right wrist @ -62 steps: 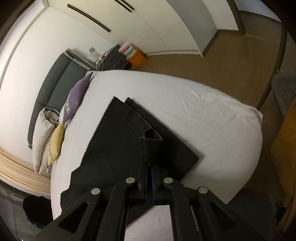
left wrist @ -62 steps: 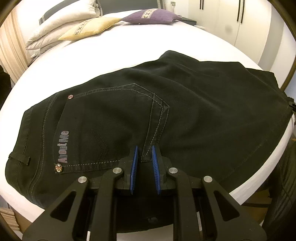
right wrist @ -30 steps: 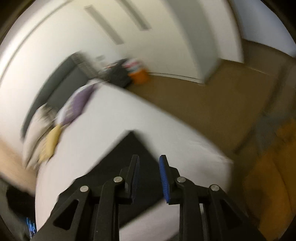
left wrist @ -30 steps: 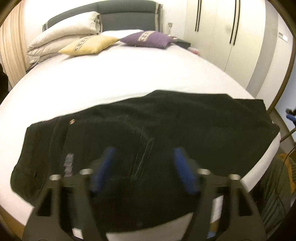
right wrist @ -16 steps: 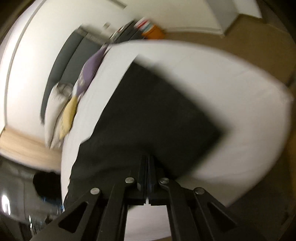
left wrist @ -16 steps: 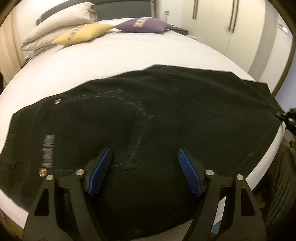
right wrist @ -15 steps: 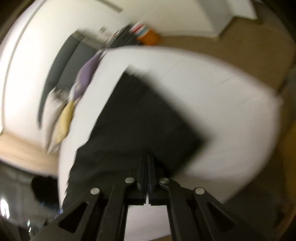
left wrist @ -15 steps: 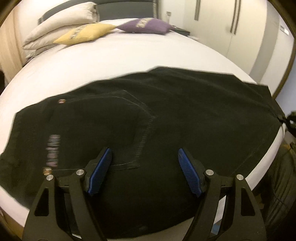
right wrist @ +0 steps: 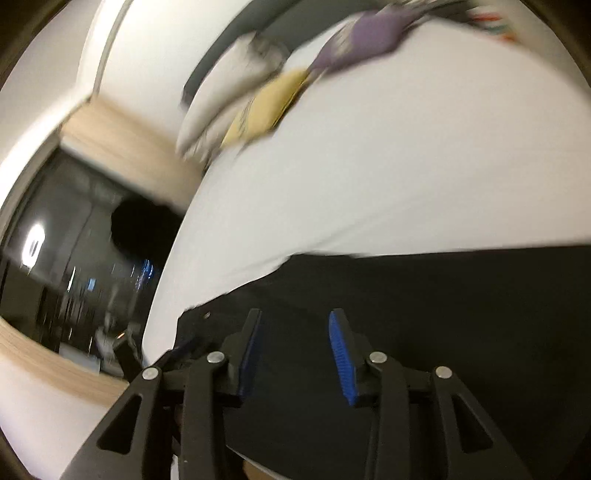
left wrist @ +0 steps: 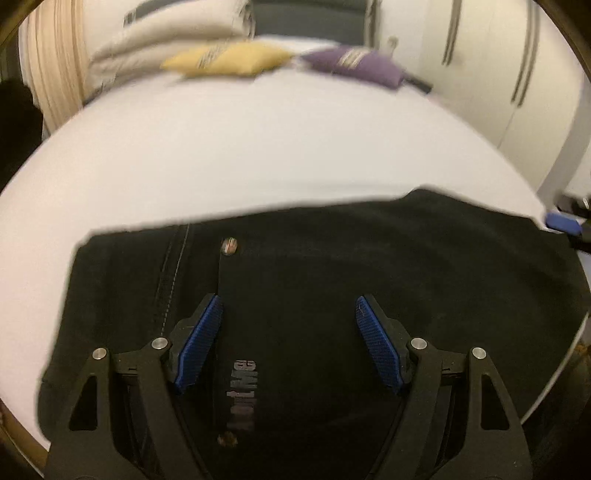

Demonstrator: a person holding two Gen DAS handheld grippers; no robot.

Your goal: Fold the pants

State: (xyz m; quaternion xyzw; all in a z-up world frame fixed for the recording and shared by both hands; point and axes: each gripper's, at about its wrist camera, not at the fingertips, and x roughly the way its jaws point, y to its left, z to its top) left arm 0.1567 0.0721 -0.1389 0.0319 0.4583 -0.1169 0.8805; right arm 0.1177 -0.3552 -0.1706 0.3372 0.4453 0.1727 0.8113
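1. The left tool (left wrist: 288,339) stood with its blue-padded jaws spread wide, holding nothing, poised over the seat of the black denim pants (left wrist: 424,280) near the printed pocket lettering (left wrist: 245,395).
2. The right tool (right wrist: 295,350) was parted about halfway, also empty, over the same dark cloth (right wrist: 461,332); this view was badly blurred.
3. The pants lay flat, apparently already doubled, at the near edge of the white-sheeted bed (left wrist: 258,155); whether either tool touched the fabric could not be told.
4. Step judged in hand: between folds, both tools free and lining up for a fresh grip.
5. The next move would likely call for each tool to close on an edge of the cloth, through all layers, then carry it across to shorten the bundle. A pinch catching only the top layer would spoil the fold.
6. Count: one pair of pants; two tools; one yellow cushion (left wrist: 229,59); one purple cushion (left wrist: 354,68); white pillows (left wrist: 166,33) stacked behind, number unclear.
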